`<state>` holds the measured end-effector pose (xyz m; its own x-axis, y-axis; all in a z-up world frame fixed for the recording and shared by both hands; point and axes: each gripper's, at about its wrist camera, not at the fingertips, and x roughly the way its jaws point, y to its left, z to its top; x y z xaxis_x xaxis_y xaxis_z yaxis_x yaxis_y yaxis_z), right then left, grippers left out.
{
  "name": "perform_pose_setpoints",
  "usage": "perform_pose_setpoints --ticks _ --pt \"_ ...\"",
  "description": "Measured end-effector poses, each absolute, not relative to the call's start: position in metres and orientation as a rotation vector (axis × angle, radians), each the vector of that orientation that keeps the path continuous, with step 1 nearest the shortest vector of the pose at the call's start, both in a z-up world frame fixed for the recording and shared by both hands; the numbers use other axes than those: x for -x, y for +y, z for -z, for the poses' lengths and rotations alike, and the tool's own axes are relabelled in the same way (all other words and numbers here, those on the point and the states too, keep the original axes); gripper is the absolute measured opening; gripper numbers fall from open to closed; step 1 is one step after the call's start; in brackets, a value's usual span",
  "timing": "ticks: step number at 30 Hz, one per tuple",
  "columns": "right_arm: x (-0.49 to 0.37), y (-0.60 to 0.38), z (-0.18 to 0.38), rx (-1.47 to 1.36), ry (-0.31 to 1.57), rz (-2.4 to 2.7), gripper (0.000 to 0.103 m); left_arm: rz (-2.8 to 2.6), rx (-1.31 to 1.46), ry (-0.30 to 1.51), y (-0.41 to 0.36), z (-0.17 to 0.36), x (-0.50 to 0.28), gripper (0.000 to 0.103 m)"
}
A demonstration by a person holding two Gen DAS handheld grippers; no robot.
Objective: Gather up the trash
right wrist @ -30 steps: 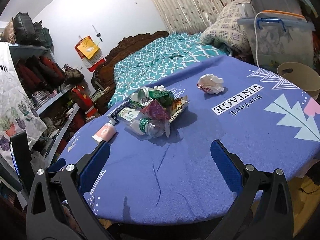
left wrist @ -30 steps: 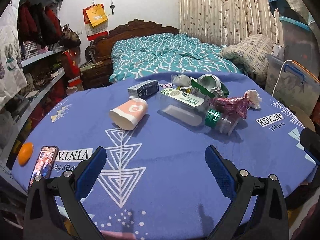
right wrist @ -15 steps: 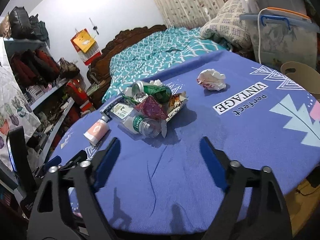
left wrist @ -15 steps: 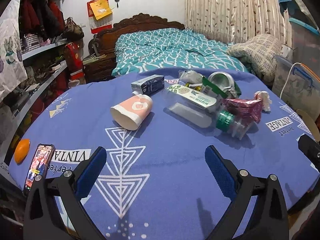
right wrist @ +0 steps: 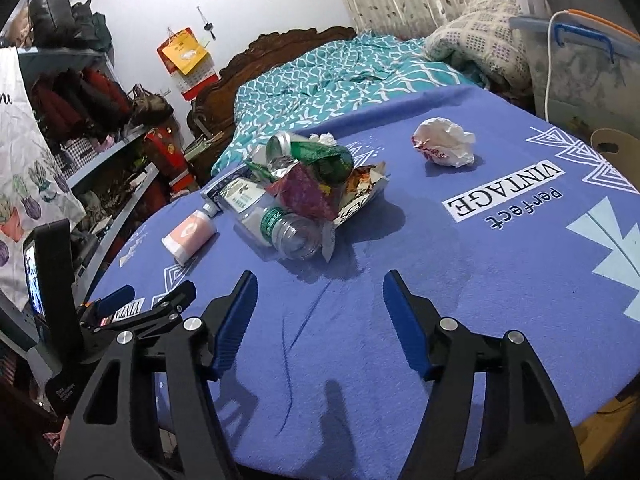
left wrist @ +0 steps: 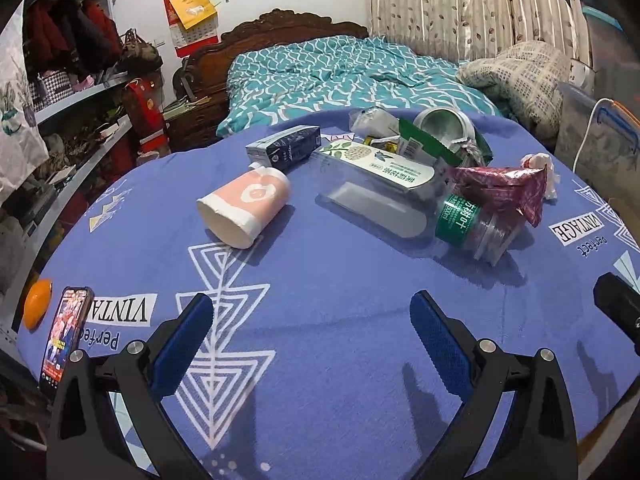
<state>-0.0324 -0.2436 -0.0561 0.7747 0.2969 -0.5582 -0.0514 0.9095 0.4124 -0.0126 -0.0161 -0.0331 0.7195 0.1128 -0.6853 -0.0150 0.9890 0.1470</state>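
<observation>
Trash lies heaped mid-table on the blue cloth: a clear plastic bottle (left wrist: 404, 200) with a green label, a green can (left wrist: 444, 124), a maroon wrapper (left wrist: 504, 184), a dark carton (left wrist: 284, 148) and a tipped pink paper cup (left wrist: 246, 208). A crumpled white paper ball (right wrist: 444, 142) sits apart, right of the heap (right wrist: 296, 196). My left gripper (left wrist: 312, 332) hovers open over the cloth, short of the cup and bottle. My right gripper (right wrist: 320, 300) is nearer the bottle's mouth; its jaws are closing with nothing between them.
A phone (left wrist: 66, 332) and an orange (left wrist: 38, 308) rest at the table's left edge. A bed (left wrist: 340, 76) stands behind the table, shelves (left wrist: 72, 120) to the left, plastic storage bins (right wrist: 580, 68) to the right. The left gripper's body shows at the right view's lower left.
Both grippers have moved forward and lower toward the heap, which looks larger now. The right gripper's jaws have narrowed clearly; the left's stay wide.
</observation>
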Motion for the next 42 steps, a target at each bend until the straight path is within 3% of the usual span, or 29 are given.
perform_pose_setpoints --ticks 22,30,35,42 --pt "0.007 -0.267 0.064 -0.397 0.679 -0.175 0.063 0.057 -0.098 0.762 -0.032 0.028 -0.028 0.094" --pt "-0.023 -0.306 0.066 -0.459 0.709 -0.155 0.063 0.219 -0.144 0.716 -0.073 0.01 -0.035 0.094" --pt "-0.041 -0.323 0.063 -0.512 0.722 -0.192 0.063 0.339 -0.039 0.759 -0.083 0.005 -0.051 0.094" --pt "-0.096 -0.283 0.065 -0.339 0.761 -0.262 0.062 0.465 0.159 0.819 -0.051 -0.001 -0.059 0.094"
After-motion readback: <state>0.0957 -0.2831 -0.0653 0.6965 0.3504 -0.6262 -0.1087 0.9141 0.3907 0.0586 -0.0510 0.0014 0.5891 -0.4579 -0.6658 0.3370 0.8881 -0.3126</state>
